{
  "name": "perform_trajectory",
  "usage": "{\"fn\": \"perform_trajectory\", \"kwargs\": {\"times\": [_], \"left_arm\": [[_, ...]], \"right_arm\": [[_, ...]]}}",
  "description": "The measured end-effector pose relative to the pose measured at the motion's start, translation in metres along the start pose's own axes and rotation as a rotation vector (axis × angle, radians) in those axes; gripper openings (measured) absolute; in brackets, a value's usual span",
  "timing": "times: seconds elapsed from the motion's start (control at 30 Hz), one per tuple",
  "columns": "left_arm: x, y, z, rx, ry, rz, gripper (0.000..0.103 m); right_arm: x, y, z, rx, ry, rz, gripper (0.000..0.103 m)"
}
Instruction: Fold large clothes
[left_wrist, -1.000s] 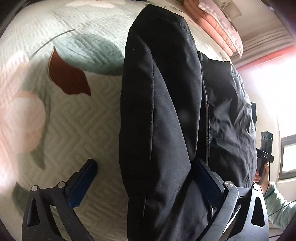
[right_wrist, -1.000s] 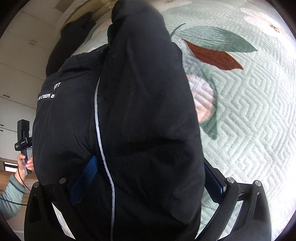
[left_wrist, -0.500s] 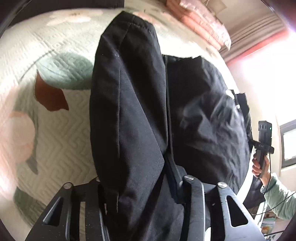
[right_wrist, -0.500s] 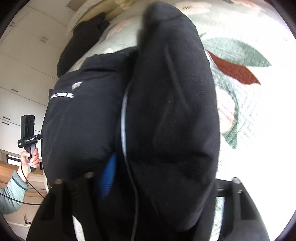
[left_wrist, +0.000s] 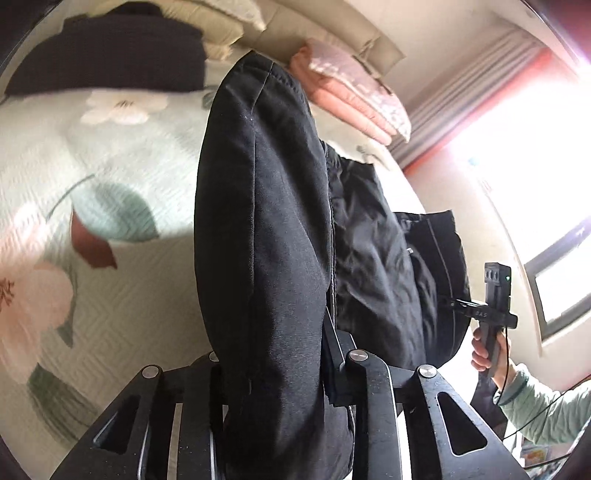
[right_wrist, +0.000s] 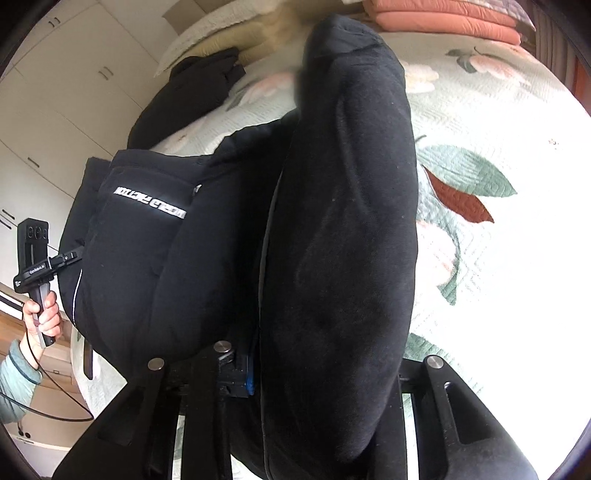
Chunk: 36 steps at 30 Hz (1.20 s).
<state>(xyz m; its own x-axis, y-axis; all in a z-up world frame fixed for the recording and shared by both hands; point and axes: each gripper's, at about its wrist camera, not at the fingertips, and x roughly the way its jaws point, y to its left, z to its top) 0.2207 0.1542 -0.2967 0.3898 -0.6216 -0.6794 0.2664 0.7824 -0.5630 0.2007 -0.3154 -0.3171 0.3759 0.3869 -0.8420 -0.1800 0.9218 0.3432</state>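
A large black padded jacket (left_wrist: 373, 258) lies on a quilted bed cover (left_wrist: 122, 295). In the left wrist view, one black sleeve (left_wrist: 262, 221) runs up from between the jaws of my left gripper (left_wrist: 273, 373), whose jaws are closing and pinch that sleeve. In the right wrist view, the other sleeve (right_wrist: 343, 206) passes between the jaws of my right gripper (right_wrist: 314, 369), which are also closing and press on it. White lettering (right_wrist: 147, 201) shows on the jacket's body (right_wrist: 140, 236). Both sleeves are lifted off the cover. The fingertips are hidden by cloth.
The bed cover (right_wrist: 517, 155) is pale green with flower and leaf prints. Another dark garment (right_wrist: 192, 92) lies near the head of the bed. Folded pink bedding (left_wrist: 351, 99) is stacked there. White wardrobe doors (right_wrist: 66, 85) stand to the left, a bright window (left_wrist: 535, 166) to the right.
Both grippers went from wide open around the sleeves to pinched on them. Both then rose and tilted up, lifting the sleeves; the head of the bed came into view.
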Motion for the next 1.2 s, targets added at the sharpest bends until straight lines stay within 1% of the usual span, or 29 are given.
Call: {"fn": "perform_trajectory", "kwargs": {"times": [0.07,0.13,0.17,0.2,0.33,0.37,0.43,0.47,0.5,0.57,0.6,0.63,0.67,0.7,0.73,0.77,0.8,0.83,0.87,0.9,0.93,0.97,1.03,1.1,1.17,1.2], "left_arm": [[-0.007,-0.003,0.003,0.021,-0.011,-0.017,0.027],[-0.010,-0.012,0.008,0.037,-0.023,-0.041,0.027],[-0.018,-0.006,0.007,0.042,-0.026,-0.052,0.027],[-0.021,-0.008,0.008,0.048,-0.031,-0.062,0.027],[-0.023,-0.024,0.011,0.089,-0.038,-0.085,0.027],[-0.024,-0.029,0.010,0.099,-0.042,-0.086,0.027],[-0.021,-0.036,0.009,0.118,-0.043,-0.085,0.027],[-0.019,-0.036,0.005,0.122,-0.034,-0.085,0.027],[-0.014,-0.035,0.005,0.124,-0.024,-0.066,0.027],[0.001,-0.018,-0.003,0.109,-0.002,0.030,0.028],[0.001,-0.007,-0.012,0.090,0.009,0.057,0.029],[0.009,0.012,-0.015,0.038,0.036,0.092,0.030],[0.015,0.031,-0.019,-0.020,0.065,0.100,0.031],[0.020,0.043,-0.023,-0.049,0.082,0.109,0.035],[0.023,0.052,-0.027,-0.068,0.092,0.122,0.042],[0.030,0.064,-0.032,-0.094,0.107,0.133,0.045],[0.032,0.068,-0.034,-0.105,0.117,0.138,0.050],[0.037,0.075,-0.037,-0.123,0.128,0.138,0.053],[0.039,0.078,-0.039,-0.138,0.129,0.129,0.055],[0.041,0.083,-0.039,-0.162,0.137,0.117,0.060],[0.043,0.085,-0.038,-0.172,0.148,0.115,0.064],[0.047,0.087,-0.036,-0.178,0.157,0.114,0.069],[0.054,0.092,-0.035,-0.183,0.169,0.100,0.072],[0.063,0.098,-0.032,-0.212,0.195,0.067,0.076],[0.071,0.107,-0.032,-0.246,0.222,0.015,0.077],[0.076,0.111,-0.033,-0.276,0.234,-0.024,0.077]], "right_arm": [[-0.008,0.002,-0.002,-0.017,-0.007,-0.014,0.031],[-0.017,0.013,-0.007,-0.018,-0.019,-0.015,0.030],[-0.023,0.015,-0.008,-0.021,-0.025,-0.026,0.028],[-0.029,0.016,-0.009,-0.023,-0.034,-0.033,0.028],[-0.052,0.024,-0.011,-0.036,-0.040,-0.054,0.022],[-0.055,0.024,-0.013,-0.040,-0.037,-0.055,0.020],[-0.059,0.022,-0.012,-0.034,-0.037,-0.017,0.016],[-0.058,0.023,-0.013,-0.049,-0.020,-0.026,0.016],[-0.049,0.021,-0.015,-0.064,0.010,-0.056,0.018],[-0.030,0.007,-0.017,-0.020,0.067,-0.065,0.033],[-0.023,-0.003,-0.018,0.005,0.076,-0.075,0.037],[-0.017,-0.017,-0.020,0.037,0.070,-0.103,0.043],[-0.015,-0.032,-0.019,0.069,0.068,-0.118,0.050],[-0.014,-0.042,-0.020,0.095,0.071,-0.115,0.055],[-0.013,-0.053,-0.021,0.118,0.075,-0.099,0.063],[-0.011,-0.060,-0.021,0.112,0.081,-0.100,0.073],[-0.007,-0.066,-0.021,0.096,0.095,-0.117,0.079],[-0.003,-0.072,-0.020,0.087,0.110,-0.127,0.087],[0.001,-0.079,-0.018,0.090,0.124,-0.101,0.090],[0.006,-0.087,-0.017,0.108,0.141,-0.057,0.091],[0.013,-0.091,-0.016,0.135,0.155,-0.013,0.092],[0.019,-0.102,-0.014,0.155,0.165,0.030,0.094],[0.036,-0.115,-0.011,0.172,0.199,0.091,0.097],[0.049,-0.122,-0.007,0.175,0.219,0.154,0.101],[0.061,-0.126,-0.006,0.187,0.227,0.214,0.101],[0.064,-0.128,-0.004,0.186,0.214,0.226,0.101]]}}
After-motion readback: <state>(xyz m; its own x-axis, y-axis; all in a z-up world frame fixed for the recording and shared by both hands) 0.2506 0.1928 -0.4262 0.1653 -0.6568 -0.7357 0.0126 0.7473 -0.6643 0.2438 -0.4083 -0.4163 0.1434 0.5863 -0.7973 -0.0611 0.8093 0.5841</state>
